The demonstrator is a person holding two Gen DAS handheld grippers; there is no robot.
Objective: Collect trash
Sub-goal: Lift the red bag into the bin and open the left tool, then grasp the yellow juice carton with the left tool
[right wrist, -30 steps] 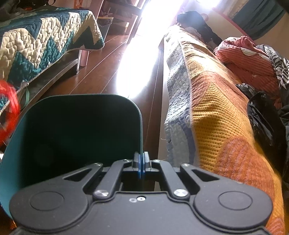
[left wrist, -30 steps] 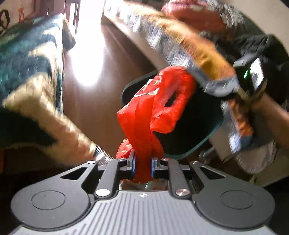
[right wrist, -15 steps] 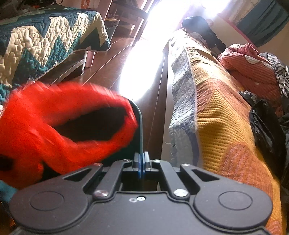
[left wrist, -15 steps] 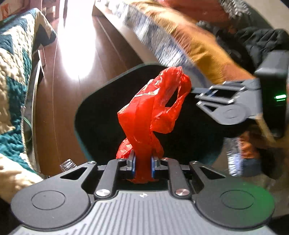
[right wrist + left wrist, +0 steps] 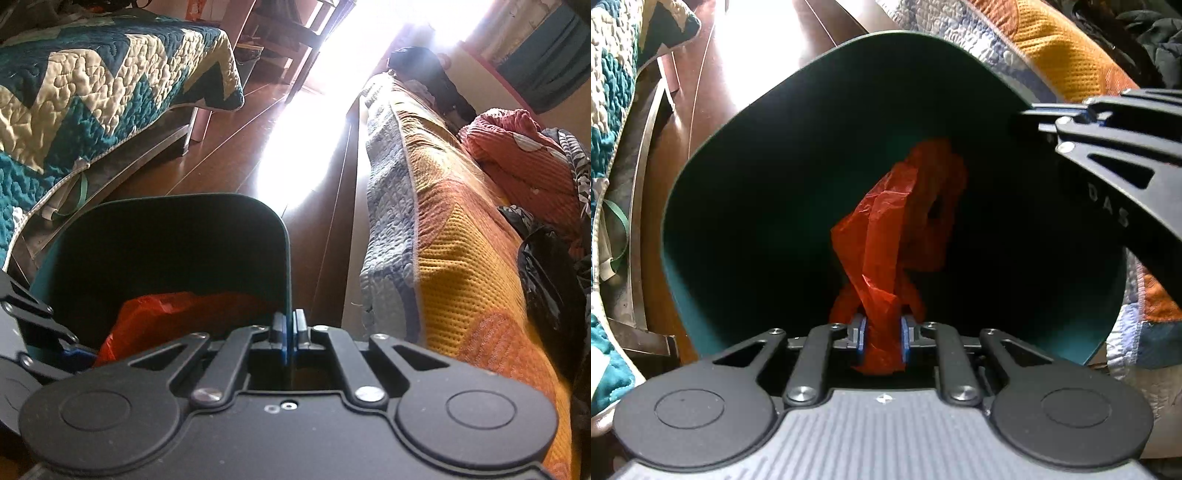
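Inside the mouth of the dark green bin (image 5: 746, 192), the red plastic bag (image 5: 905, 229) hangs crumpled and twisted, its loose bulk well within the opening and surrounded by the bin's inner wall on all sides. The bag's lower neck is pinched between the closed-in jaws of the left gripper (image 5: 882, 339), so it has not been let go. The right wrist view confirms the placement: the red bag (image 5: 166, 314) shows below the bin's rim (image 5: 184, 199), with part of the left gripper visible at the frame's left edge.

The right gripper (image 5: 290, 332) is clamped nearly flat on the thin side wall of the bin, with one finger on each face of it, steadying the container. In the left wrist view it (image 5: 1108, 147) enters from the right and meets the bin's edge.

Surroundings: the bin sits in the aisle of brown wooden floor (image 5: 236, 155) between a teal-and-cream zigzag quilt (image 5: 92, 92) on one bed and an orange and yellow patterned quilt (image 5: 461, 258) on the other. Strong glare washes out the far floor.

Assessment: delivery of this item is almost complete; release of the bag remains. Whether other trash is left to collect cannot be judged, as none is visible in either view.
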